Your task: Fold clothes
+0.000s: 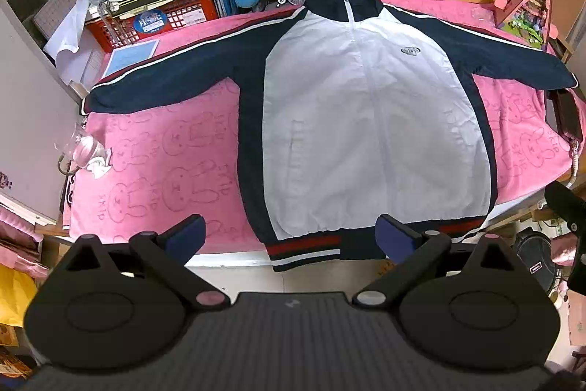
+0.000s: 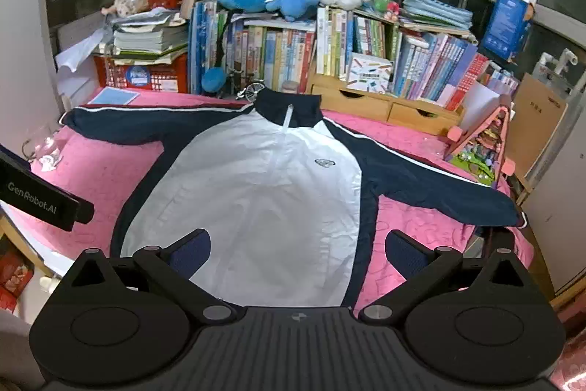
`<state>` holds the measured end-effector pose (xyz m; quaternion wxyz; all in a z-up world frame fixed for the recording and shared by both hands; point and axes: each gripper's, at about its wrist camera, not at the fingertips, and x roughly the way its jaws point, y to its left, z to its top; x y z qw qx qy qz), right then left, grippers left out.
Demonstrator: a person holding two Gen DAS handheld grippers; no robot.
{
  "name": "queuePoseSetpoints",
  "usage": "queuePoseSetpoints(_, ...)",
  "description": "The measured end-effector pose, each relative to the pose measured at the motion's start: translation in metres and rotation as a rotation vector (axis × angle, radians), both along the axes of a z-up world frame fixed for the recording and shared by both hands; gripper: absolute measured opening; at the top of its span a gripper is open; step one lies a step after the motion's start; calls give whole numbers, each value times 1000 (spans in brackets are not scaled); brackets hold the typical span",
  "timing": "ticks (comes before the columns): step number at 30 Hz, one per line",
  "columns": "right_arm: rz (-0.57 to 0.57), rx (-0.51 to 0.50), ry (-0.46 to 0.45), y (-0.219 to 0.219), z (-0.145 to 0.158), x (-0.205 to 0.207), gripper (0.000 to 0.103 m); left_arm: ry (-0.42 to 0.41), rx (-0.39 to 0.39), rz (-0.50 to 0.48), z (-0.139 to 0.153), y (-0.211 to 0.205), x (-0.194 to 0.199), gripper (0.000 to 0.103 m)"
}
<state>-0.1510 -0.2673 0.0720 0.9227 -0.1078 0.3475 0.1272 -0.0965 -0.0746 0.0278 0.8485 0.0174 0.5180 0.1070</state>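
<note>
- Jacket [image 1: 366, 120]: lies face up and spread flat on the pink blanket [image 1: 164, 141] that covers the table, collar towards the row of books [image 2: 293, 50], hem at the near edge and partly overhanging it. No fold has been made yet, in my judgement; the garment looks laid out ready for one.
- Sleeves: both are stretched out sideways, well clear of the white body panel. The left sleeve [image 1: 175, 79] runs towards the glass cup [image 1: 82, 149], and the right sleeve [image 2: 439, 185] reaches the far side of the blanket. This spread leaves each sleeve easy to pick up and fold inward.
- Zip: closed up the front, which keeps the two front panels together as one sheet.
- Left gripper [image 1: 291, 233]: held above the hem, pointing steeply down at the garment. Jaws wide apart, nothing between them, no contact with the cloth.
- Right gripper [image 2: 296, 251]: held above the lower body panel, angled less steeply. Jaws likewise stand apart and hold nothing.
- Hazards: the glass cup stands just beside the left cuff, and a pink model house [image 2: 483, 145] stands near the right sleeve. Either could be knocked when a sleeve is swung inward.
</note>
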Motion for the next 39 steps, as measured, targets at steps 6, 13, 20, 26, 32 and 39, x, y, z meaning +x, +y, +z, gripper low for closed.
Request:
queuePoseSetpoints(6, -14, 1, -20, -5, 2, 5, 103, 17, -4, -11, -5, -7, 10, 100)
queuePoseSetpoints(13, -22, 12, -28, -12, 3, 23, 103, 53, -3, -31, -15, -21, 34, 101)
queuePoseSetpoints(20, -55, 86, -17, -46, -15, 65, 103, 110, 6, -22, -42, -34, 83, 101)
queuePoseSetpoints(26, -301, 168, 12, -150, -60, 150, 103, 202, -13, 49, -78, -36, 139, 101)
queuePoseSetpoints(32, -567, 176, 45, -275, -121, 249, 103, 320, -41, 169, -104, -40, 178, 101)
queuePoseSetpoints(39, -814, 290, 78, -380, -185, 353, 103, 341, -86, 295, -137, -44, 194, 102)
